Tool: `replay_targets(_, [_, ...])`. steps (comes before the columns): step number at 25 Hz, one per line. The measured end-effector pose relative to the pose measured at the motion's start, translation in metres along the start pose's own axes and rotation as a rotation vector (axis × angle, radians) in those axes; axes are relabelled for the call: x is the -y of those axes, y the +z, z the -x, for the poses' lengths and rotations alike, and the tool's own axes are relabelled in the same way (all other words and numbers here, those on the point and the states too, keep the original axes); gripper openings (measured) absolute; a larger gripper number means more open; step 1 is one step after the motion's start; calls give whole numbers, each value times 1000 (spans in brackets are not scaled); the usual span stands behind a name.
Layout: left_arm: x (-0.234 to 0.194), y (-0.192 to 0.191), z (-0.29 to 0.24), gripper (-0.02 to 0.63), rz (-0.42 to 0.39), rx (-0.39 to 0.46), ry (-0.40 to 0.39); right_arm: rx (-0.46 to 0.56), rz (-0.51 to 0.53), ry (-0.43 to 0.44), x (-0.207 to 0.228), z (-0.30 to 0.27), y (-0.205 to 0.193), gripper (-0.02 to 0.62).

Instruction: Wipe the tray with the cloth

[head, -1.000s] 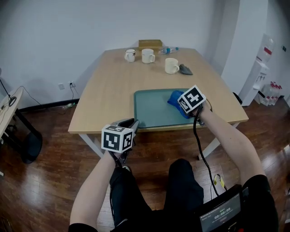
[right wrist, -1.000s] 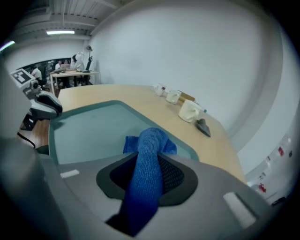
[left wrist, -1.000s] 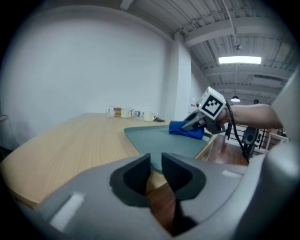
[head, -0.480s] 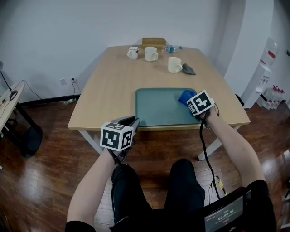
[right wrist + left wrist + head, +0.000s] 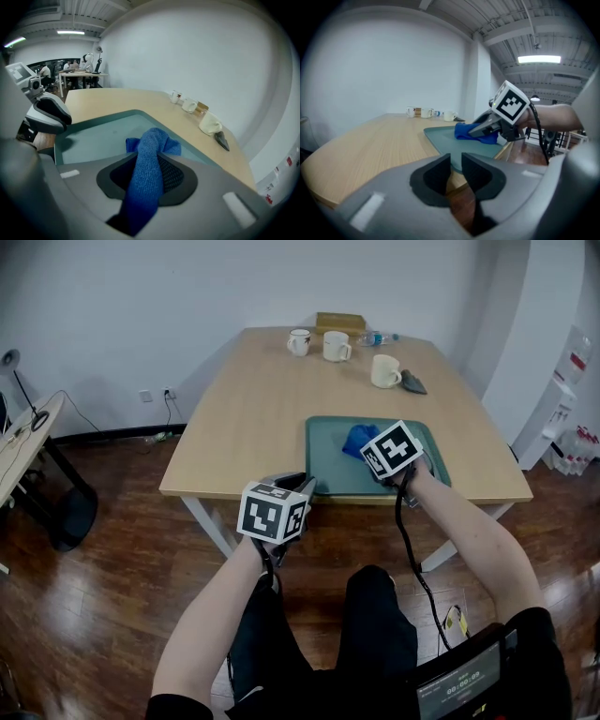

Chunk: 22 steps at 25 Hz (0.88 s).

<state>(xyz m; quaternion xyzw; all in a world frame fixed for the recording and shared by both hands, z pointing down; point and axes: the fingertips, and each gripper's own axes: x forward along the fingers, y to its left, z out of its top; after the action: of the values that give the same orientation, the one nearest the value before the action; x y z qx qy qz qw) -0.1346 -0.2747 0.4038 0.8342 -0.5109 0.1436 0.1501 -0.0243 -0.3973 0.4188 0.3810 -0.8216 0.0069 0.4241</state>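
On the table [image 5: 253, 409] we clench the right gripper [image 5: 146, 176] on the cloth [image 5: 354, 439], lying near the middle of the tray [image 5: 328, 465] ahead of it, while the left gripper [image 5: 456, 171], jaws slightly apart and seemingly empty, hovers by the near-left corner.

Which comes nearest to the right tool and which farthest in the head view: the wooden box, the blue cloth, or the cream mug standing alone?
1. The blue cloth, clamped in the right tool, over the green tray.
2. The cream mug, beyond the tray, on the right side of the table.
3. The wooden box, at the table's far edge.
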Motion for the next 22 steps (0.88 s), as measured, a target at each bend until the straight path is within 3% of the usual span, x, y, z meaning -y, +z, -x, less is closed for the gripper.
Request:
replay_targets(8, [2, -1, 0, 77, -6, -2, -6, 28, 50, 129, -74, -13, 50, 110])
replay_targets(13, [1, -1, 0, 75, -4, -2, -4, 58, 17, 277, -109, -10, 66, 110])
replay_targets(17, [-1, -1, 1, 77, 2, -5, -2, 28, 92, 291, -100, -1, 57, 109])
replay_targets(22, [-5, 0, 1, 77, 6, -18, -7, -45, 104, 208, -40, 15, 19, 109])
